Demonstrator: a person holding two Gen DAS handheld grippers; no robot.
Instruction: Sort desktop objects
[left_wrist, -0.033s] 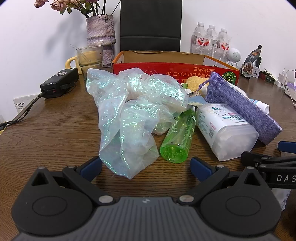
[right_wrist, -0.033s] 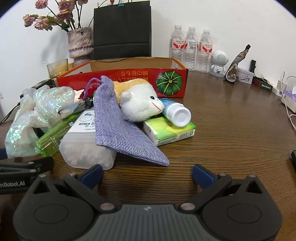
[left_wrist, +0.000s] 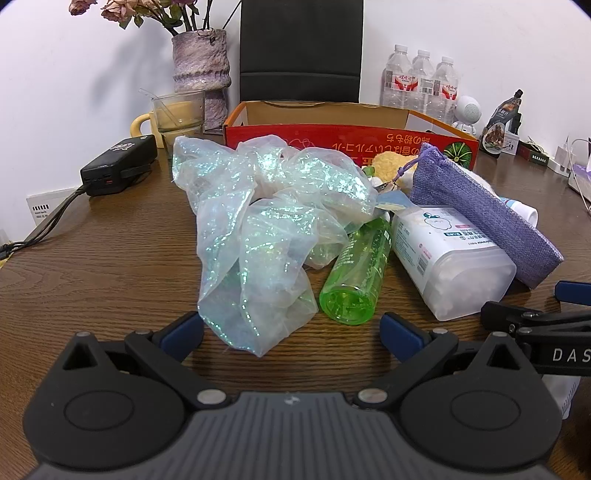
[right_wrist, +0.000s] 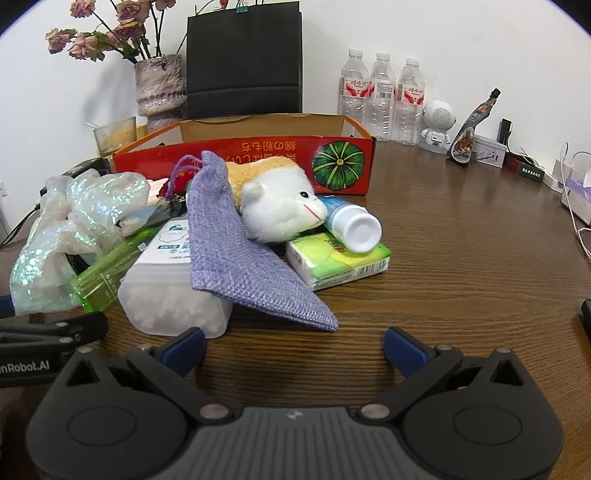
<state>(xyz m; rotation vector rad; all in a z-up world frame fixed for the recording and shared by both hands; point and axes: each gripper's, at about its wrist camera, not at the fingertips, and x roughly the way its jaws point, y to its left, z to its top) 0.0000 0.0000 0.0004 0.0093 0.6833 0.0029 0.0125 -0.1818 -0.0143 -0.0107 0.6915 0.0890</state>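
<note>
A pile of desktop objects lies on the wooden table in front of a red cardboard box (left_wrist: 332, 138). Nearest my left gripper (left_wrist: 291, 330) is a crumpled iridescent plastic bag (left_wrist: 266, 229), whose lower end reaches between the open fingers without touching them. To its right lie a green bottle (left_wrist: 356, 273), a clear box of cotton swabs (left_wrist: 450, 258) and a purple pouch (left_wrist: 480, 210). My right gripper (right_wrist: 294, 345) stands open just short of the purple pouch (right_wrist: 240, 266). Behind it are a plush toy (right_wrist: 277, 206), a white bottle (right_wrist: 354, 225) and a green tissue pack (right_wrist: 336, 262).
A black charger (left_wrist: 118, 166) with its cable sits at the left, beside a glass cup (left_wrist: 181, 112) and a flower vase (left_wrist: 201, 66). Water bottles (right_wrist: 380, 96), a small white figure (right_wrist: 437, 123) and a black paper bag (right_wrist: 243, 62) line the back wall. Cables (right_wrist: 576, 206) lie at the right.
</note>
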